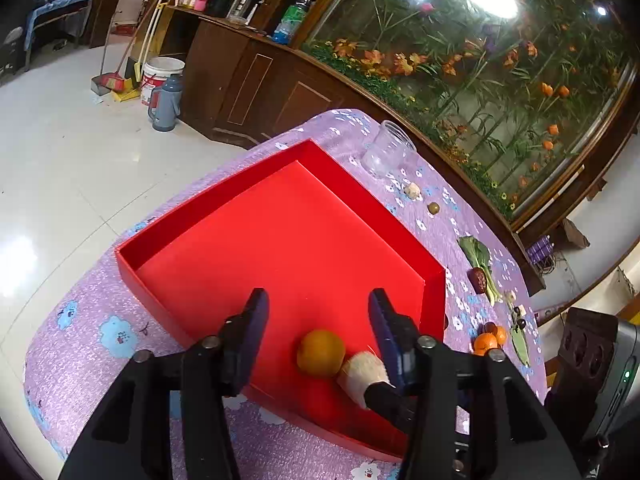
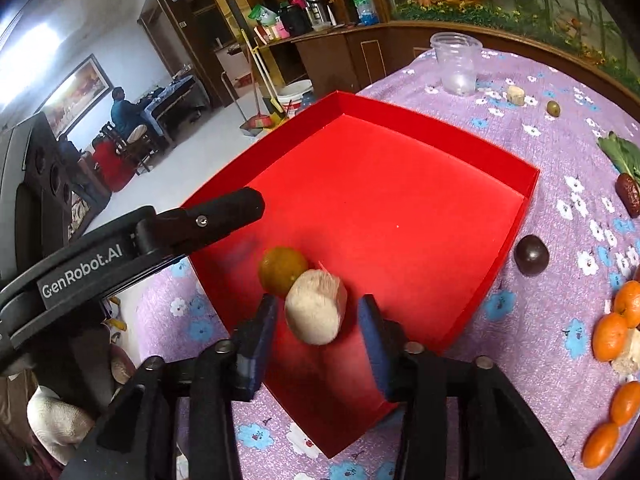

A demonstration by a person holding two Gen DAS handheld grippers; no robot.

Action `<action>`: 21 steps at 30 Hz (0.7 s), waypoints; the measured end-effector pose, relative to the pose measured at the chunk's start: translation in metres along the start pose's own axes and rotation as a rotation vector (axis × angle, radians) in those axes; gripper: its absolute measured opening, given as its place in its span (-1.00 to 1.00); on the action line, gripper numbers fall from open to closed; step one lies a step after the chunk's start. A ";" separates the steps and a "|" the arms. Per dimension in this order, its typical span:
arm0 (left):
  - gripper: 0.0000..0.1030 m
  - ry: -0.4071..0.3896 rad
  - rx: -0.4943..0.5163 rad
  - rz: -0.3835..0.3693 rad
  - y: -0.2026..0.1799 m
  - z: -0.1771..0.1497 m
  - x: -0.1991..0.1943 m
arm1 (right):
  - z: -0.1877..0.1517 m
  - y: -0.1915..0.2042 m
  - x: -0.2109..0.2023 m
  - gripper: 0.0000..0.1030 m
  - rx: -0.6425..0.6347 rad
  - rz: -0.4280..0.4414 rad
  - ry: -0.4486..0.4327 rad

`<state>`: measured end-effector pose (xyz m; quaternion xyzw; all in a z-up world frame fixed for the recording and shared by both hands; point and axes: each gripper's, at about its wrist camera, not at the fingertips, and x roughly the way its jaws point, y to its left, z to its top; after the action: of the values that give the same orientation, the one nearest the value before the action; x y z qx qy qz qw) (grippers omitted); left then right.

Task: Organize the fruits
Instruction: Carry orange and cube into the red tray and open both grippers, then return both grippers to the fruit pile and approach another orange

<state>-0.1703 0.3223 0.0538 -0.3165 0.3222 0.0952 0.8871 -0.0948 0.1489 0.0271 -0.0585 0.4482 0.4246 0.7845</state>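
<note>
A red tray (image 1: 224, 196) (image 2: 440, 148) lies on the purple flowered tablecloth. An orange (image 1: 321, 353) (image 2: 282, 270) sits in its near part. A pale fuzzy round fruit (image 2: 316, 308) (image 1: 362, 374) is beside the orange, blurred, between the open fingers of my right gripper (image 2: 316, 322); the pads stand apart from it. My left gripper (image 1: 318, 312) is open and empty above the tray's near edge; its finger also shows in the right wrist view (image 2: 224, 212).
On the cloth right of the tray lie tangerines (image 2: 616, 332) (image 1: 486, 342), a dark round fruit (image 2: 531, 256), a red date (image 1: 479, 279) (image 2: 629, 196), green leaves (image 1: 476, 252), an olive (image 2: 553, 108) (image 1: 433, 208), a pale lump (image 2: 516, 95) and a clear plastic cup (image 2: 458, 64) (image 1: 386, 148).
</note>
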 end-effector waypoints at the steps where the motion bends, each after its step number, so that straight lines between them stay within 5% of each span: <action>1: 0.03 -0.002 -0.004 0.000 0.000 0.000 -0.001 | -0.001 0.001 -0.002 0.02 -0.003 -0.003 -0.007; 12: 0.20 -0.021 0.032 -0.002 -0.022 -0.004 -0.019 | -0.016 -0.015 -0.044 0.22 0.041 -0.003 -0.079; 21: 0.21 0.014 0.121 -0.024 -0.063 -0.020 -0.013 | -0.071 -0.085 -0.120 0.35 0.153 -0.126 -0.172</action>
<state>-0.1672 0.2612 0.0822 -0.2665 0.3297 0.0627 0.9035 -0.1085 -0.0123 0.0504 0.0103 0.4057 0.3426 0.8473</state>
